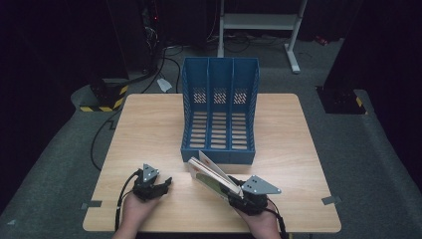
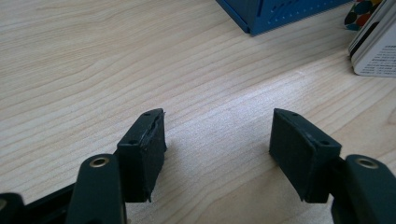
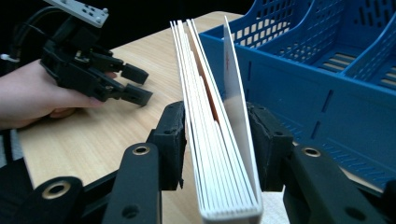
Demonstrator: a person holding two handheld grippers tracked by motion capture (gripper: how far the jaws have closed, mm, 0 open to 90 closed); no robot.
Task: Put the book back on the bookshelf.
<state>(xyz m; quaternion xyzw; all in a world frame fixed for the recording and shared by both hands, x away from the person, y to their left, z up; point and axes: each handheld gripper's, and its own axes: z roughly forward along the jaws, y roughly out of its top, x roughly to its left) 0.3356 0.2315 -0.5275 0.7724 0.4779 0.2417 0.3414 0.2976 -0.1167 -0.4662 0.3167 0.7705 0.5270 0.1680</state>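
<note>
- The right gripper [image 1: 238,193] sits near the front edge of the wooden surface [image 1: 149,129], right of centre; its jaws are clamped on a thin book [image 1: 211,175], one jaw on each cover, as the right gripper view [image 3: 219,149] shows
- The book [image 3: 210,140] is held by its spine end, with the spine toward the gripper and the pages fanning slightly away from it; the outer cover on the organiser's side stands a little apart from the page block
- In the high view the book is tilted, reaching from the gripper toward the front wall of the blue file organiser [image 1: 220,104]; its far end lies just beside that wall, and I cannot tell whether they touch
- The organiser [image 3: 327,93] has three compartments with slotted floors and stands at the middle of the surface, its back near the far edge
- The left gripper [image 1: 158,186] rests near the front edge, left of centre, well apart from the book; its jaws stand wide apart over bare wood in the left gripper view [image 2: 217,140], holding nothing
- A corner of the organiser [image 2: 280,16] and an end of the book [image 2: 376,46] show at the top right of that view
</note>
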